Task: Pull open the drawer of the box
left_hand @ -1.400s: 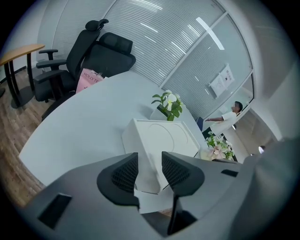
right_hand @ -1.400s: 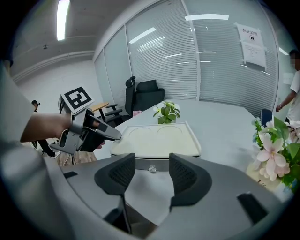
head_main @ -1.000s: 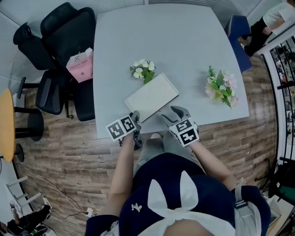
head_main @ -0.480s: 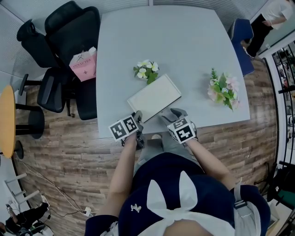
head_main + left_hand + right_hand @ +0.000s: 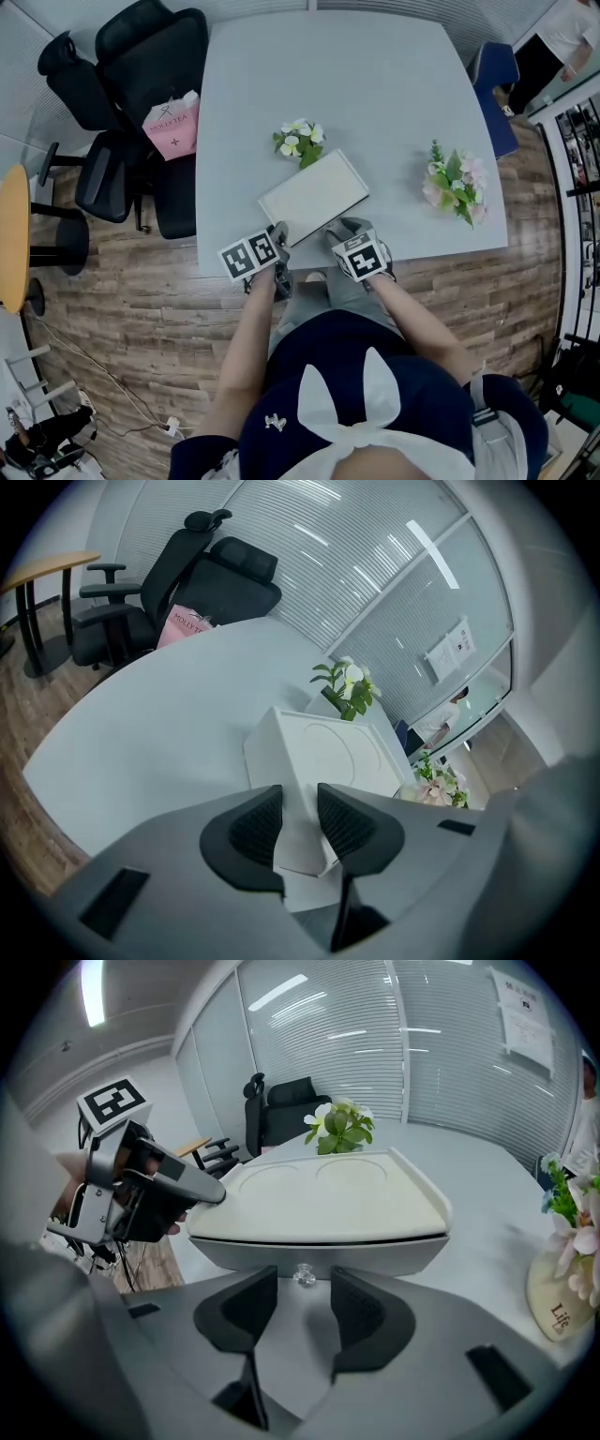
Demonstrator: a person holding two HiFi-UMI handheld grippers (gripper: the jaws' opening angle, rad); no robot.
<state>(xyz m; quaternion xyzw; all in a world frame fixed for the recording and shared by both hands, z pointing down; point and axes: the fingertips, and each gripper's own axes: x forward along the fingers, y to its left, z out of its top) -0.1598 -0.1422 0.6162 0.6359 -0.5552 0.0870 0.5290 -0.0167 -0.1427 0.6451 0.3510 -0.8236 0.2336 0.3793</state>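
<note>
A flat white box (image 5: 314, 195) lies near the table's front edge. Its drawer front (image 5: 319, 1252) faces me and carries a small clear knob (image 5: 304, 1276). My left gripper (image 5: 277, 236) is shut on the box's near left corner (image 5: 298, 799), which sits between its pads. My right gripper (image 5: 341, 231) is at the drawer front. Its jaws are closing, and the knob stands between the fingertips (image 5: 305, 1299) with a gap on each side. The drawer looks shut. In the right gripper view the left gripper (image 5: 141, 1185) shows at the box's left end.
A small white-flower posy (image 5: 298, 141) sits just behind the box. A pink bouquet (image 5: 455, 178) in a vase stands to the right. Black office chairs (image 5: 131, 103) with a pink bag (image 5: 172, 125) stand left of the grey table (image 5: 356, 84). The table's front edge (image 5: 422, 251) runs just below the grippers.
My right gripper has moved left and forward to the drawer front and its jaws have narrowed round the knob. The left gripper stays on the box corner.
</note>
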